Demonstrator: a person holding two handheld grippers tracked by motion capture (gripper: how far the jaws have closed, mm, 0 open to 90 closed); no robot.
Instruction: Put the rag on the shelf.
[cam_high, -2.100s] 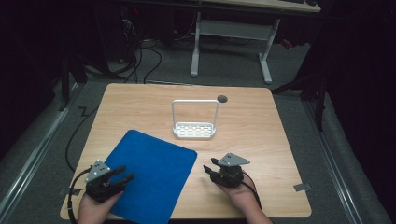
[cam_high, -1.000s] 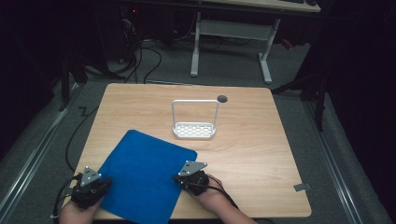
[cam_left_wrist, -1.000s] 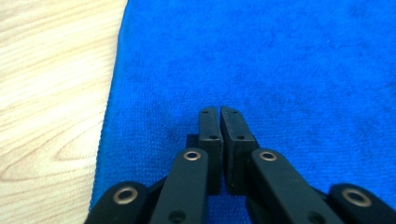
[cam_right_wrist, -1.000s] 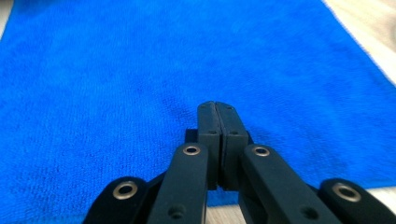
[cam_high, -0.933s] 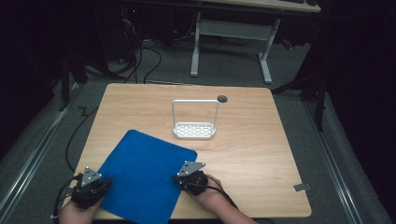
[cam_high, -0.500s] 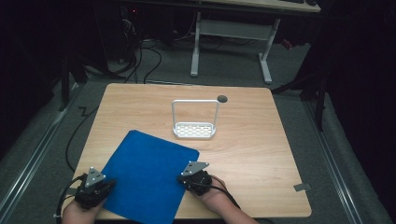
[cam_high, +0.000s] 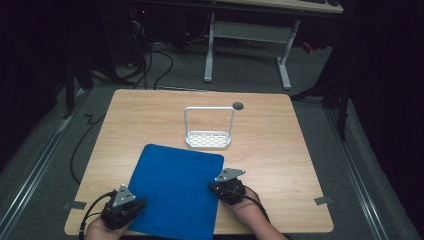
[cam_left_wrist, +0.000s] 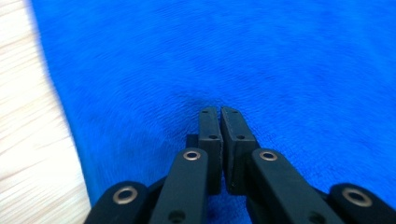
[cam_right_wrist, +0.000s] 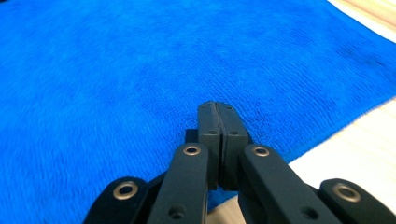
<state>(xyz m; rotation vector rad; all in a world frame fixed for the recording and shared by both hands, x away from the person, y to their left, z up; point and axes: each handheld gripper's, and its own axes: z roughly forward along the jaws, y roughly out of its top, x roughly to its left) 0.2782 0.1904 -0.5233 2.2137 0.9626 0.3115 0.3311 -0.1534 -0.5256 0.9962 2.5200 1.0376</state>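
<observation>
Two claws sit at the near end of the table (cam_high: 280, 150), one at each side of a blue cloth (cam_high: 175, 190) that lies flat and slightly skewed on the wood. At the cloth's near left corner the left claw (cam_high: 137, 204) is held low, its forearm coming in from the bottom edge, its jaws pressed together on the cloth's edge (cam_left_wrist: 219, 111). Along the cloth's right edge the right claw (cam_high: 214, 187) points inward across the fabric, hand and wrist angled up from the lower right; its jaws are likewise closed on the cloth's border (cam_right_wrist: 217, 105). Beyond the cloth, near the table's middle, stands a white wire rack (cam_high: 208, 129), well apart from both hands
</observation>
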